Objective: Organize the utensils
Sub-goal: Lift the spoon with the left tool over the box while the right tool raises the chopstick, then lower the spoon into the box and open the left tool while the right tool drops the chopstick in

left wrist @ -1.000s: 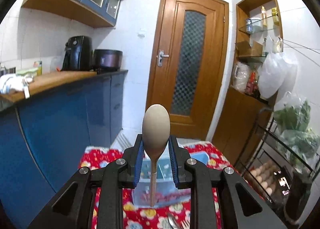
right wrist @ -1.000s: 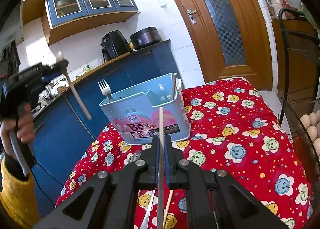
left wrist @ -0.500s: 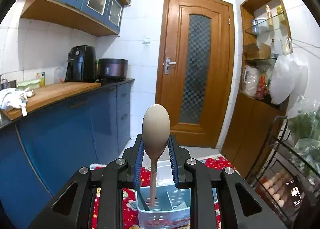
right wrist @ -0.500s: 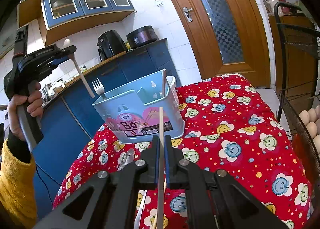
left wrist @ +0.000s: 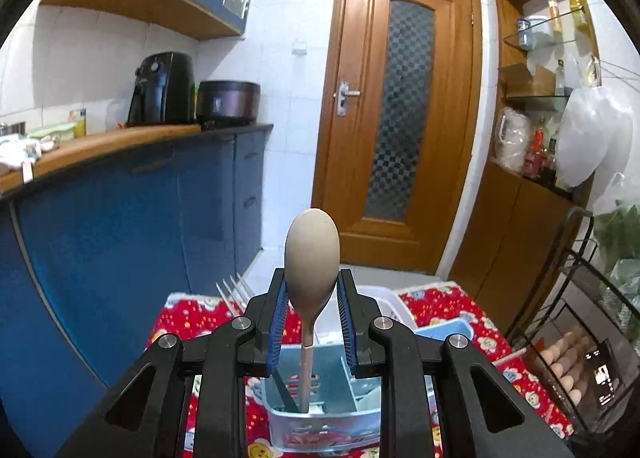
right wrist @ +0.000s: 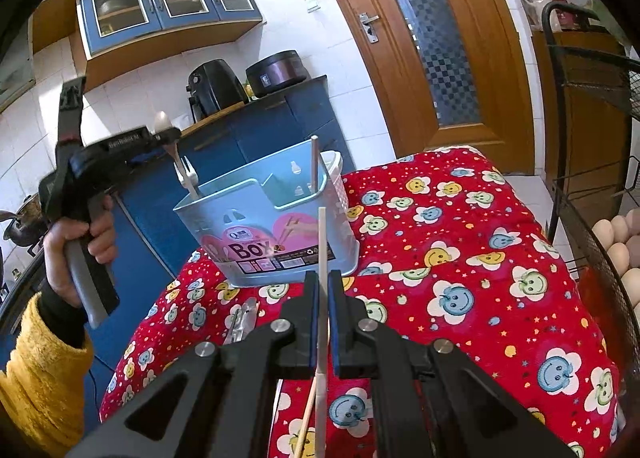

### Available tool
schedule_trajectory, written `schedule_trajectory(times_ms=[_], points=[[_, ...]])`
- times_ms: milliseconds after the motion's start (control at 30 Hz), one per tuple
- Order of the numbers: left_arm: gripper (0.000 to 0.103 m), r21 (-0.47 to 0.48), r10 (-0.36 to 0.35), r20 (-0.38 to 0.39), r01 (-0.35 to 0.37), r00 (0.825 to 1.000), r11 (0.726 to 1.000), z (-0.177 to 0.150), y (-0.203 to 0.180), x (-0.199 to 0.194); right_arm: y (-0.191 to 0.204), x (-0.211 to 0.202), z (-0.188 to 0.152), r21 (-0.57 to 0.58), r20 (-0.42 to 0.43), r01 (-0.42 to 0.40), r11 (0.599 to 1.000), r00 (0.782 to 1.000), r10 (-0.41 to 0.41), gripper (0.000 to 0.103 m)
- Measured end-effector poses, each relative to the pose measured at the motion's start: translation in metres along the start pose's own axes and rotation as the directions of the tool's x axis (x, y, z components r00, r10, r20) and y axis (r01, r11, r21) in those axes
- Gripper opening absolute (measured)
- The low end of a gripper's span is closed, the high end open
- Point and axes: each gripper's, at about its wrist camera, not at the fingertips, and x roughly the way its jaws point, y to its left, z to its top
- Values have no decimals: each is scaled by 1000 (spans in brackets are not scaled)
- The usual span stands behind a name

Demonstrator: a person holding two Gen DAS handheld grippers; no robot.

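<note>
My left gripper (left wrist: 312, 298) is shut on a wooden spoon (left wrist: 312, 258), bowl up. The spoon's handle points down into a compartment of the light blue utensil box (left wrist: 320, 414). In the right wrist view that left gripper (right wrist: 160, 134) hangs over the left end of the box (right wrist: 272, 226), beside a fork (right wrist: 188, 178) standing in it. One chopstick (right wrist: 314, 162) stands in the box's far compartment. My right gripper (right wrist: 322, 286) is shut on another chopstick (right wrist: 322, 250), upright, just in front of the box.
The box stands on a table with a red flowered cloth (right wrist: 460, 258). A loose chopstick (right wrist: 304, 426) and a metal utensil (right wrist: 240, 322) lie on the cloth near my right gripper. A wire rack with eggs (right wrist: 616, 242) stands to the right, blue cabinets (left wrist: 120, 226) to the left.
My left gripper has come forward and down with the spoon, so the handle now dips into the box next to the fork. The right gripper and its chopstick have stayed put.
</note>
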Motion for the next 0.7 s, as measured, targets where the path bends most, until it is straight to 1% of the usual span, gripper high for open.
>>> schedule_trajectory(times_ms=[300,700], points=[[25,4,-3,-73,4,997,1000,-25,1,21,1,1,0,-3,-2,2,1000,1000,-2,6],[25,55,-4,-118,10,993,998,-40,-8,27,3,2,0,-4,-4,4,1000,1000,-4,6]])
